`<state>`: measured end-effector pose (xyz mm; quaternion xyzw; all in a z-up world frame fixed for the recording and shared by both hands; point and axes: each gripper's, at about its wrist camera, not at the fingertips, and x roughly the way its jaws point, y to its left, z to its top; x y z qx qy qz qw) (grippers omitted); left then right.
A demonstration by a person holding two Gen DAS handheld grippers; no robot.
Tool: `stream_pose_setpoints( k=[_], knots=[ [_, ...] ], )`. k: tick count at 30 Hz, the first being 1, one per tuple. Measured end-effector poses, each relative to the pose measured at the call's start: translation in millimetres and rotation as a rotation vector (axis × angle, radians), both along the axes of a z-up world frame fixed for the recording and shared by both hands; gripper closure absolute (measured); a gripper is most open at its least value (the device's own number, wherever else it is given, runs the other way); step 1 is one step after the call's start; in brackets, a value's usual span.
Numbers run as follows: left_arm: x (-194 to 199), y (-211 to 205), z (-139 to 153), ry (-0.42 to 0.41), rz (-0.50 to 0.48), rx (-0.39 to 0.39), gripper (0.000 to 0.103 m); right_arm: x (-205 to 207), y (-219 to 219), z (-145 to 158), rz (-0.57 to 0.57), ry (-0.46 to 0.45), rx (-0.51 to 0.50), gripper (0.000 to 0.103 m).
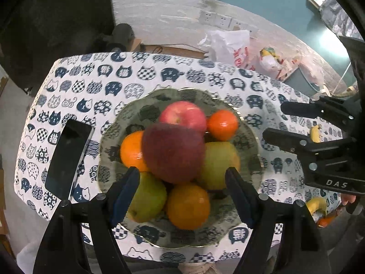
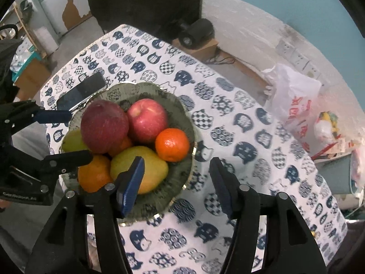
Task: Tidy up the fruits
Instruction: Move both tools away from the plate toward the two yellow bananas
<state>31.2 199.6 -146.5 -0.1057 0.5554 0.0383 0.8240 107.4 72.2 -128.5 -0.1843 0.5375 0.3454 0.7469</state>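
Both grippers, left gripper (image 1: 182,182) and right gripper (image 2: 178,180), hang open and empty over the glass bowl (image 1: 248,132) mid-table, where a dark red apple (image 1: 173,153) crowns the heap and could roll off if nudged.

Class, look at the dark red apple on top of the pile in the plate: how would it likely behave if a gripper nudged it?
The dark red apple rests on rounded fruit, not on the plate, so a nudge would probably roll it off. Its smooth, curved skin may slip between narrow pads. It looks firm, so it likely would not deform, though the neighbouring orange might shift.
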Motion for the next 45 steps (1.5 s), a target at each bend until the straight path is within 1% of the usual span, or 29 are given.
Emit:
stream_pose_setpoints(
  k=[9,12,14,22,27,35,37,43,45],
  knots=[
    [4.2,-37.7,25.1,-0.038,-0.068,0.001,0.024,-7.2,-50.3,24.3,-0.072,-0.034,0.002,0.043],
    [6.3,-49.9,32.1,-0.042,-0.081,-0.002,0.024,-9.7,-70.4,30.6,-0.096,-0.043,0.001,0.041],
    [7.7,-57.7,35.7,-0.044,-0.091,-0.006,0.024,-11.0,-83.1,33.5,-0.11,-0.051,-0.006,0.039],
    [18.6,-99.7,43.6,-0.047,-0.148,0.005,0.024,-13.1,-135.5,38.5,-0.183,-0.061,-0.008,0.038],
    [28.4,-133.6,43.9,-0.042,-0.202,0.009,0.024,-11.7,-173.6,32.0,-0.251,-0.047,-0.02,0.037],
    [45.5,-184.0,31.1,-0.012,-0.307,0.022,0.024,-6.0,-228.9,13.4,-0.351,-0.013,-0.049,0.037],
    [49.7,-196.1,26.8,-0.01,-0.334,0.042,0.024,-2.6,-242.8,8.8,-0.38,-0.004,-0.052,0.037],
    [63.7,-216.4,11.3,0.016,-0.372,0.043,0.024,6.9,-269.5,-9.0,-0.442,0.027,-0.071,0.037],
    [67.6,-220.4,8.0,0.014,-0.378,0.044,0.024,9.5,-274.5,-16.0,-0.453,0.038,-0.08,0.037]
  ],
)
